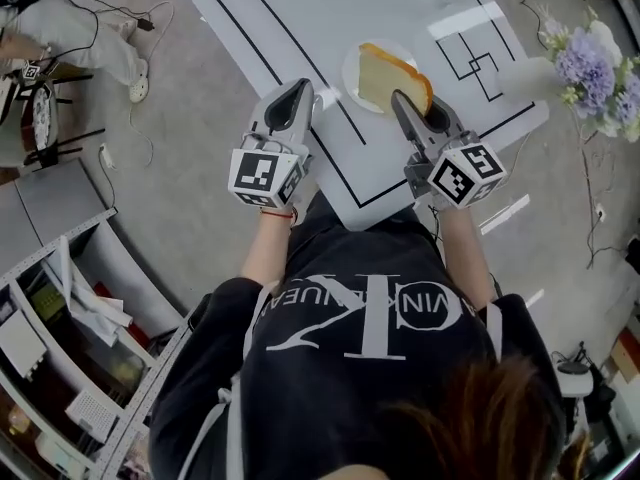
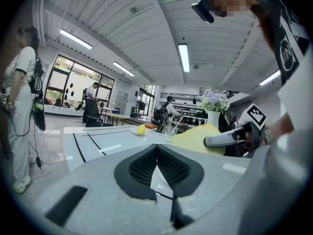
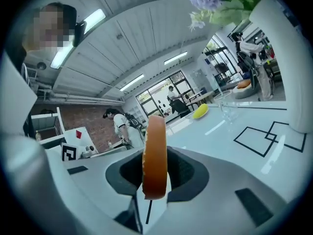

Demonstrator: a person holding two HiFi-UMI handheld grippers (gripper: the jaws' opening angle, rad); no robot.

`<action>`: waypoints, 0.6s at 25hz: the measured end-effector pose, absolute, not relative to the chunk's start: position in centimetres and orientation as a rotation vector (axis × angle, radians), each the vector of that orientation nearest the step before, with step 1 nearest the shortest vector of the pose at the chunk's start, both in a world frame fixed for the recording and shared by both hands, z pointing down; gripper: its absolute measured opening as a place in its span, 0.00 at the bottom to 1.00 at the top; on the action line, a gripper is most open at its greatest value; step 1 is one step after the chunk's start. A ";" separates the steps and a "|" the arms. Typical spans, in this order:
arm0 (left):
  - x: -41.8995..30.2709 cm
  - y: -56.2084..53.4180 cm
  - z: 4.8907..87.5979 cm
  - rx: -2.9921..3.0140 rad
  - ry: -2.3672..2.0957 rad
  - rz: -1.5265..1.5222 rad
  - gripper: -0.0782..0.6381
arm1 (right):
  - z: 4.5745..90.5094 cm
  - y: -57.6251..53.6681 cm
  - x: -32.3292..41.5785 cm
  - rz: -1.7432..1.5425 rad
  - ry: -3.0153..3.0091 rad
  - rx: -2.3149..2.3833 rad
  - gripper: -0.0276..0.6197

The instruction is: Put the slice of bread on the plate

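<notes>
While right claw [image 1: 418,108] grips bread slice [image 1: 385,73] (over plate [image 1: 350,76]), left claw [image 1: 298,92] closed, alongside

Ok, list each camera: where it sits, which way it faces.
Head view: on the head, steeply down at the table; forearms, left gripper and right gripper show.
Left gripper view: on that gripper, across the table; its shut jaws show.
Right gripper view: likewise; its jaws clamp the slice of bread.
Shared: that slice, in all three.
</notes>
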State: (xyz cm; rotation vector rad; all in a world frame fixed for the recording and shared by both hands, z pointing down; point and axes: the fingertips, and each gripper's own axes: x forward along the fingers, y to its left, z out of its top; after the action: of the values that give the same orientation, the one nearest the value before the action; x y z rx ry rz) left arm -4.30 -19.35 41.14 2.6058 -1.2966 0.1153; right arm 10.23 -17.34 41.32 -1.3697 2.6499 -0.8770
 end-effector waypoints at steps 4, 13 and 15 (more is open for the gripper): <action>-4.3 -20.0 41.2 2.583 -1.337 0.119 0.12 | 42.2 -18.8 9.5 -1.042 2.622 -1.296 0.20; -5.9 -20.9 41.5 2.496 -1.442 0.109 0.12 | 45.0 -20.9 8.4 -1.467 2.455 -1.173 0.20; -6.4 -21.0 41.7 2.476 -1.466 0.109 0.12 | 45.5 -21.1 8.2 -1.502 2.456 -1.162 0.20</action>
State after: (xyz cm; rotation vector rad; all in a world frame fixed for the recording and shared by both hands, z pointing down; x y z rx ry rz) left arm -6.42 -20.99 41.72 2.4755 -1.4657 0.1093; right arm 8.21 -21.10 45.49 -1.1617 2.4560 -1.5015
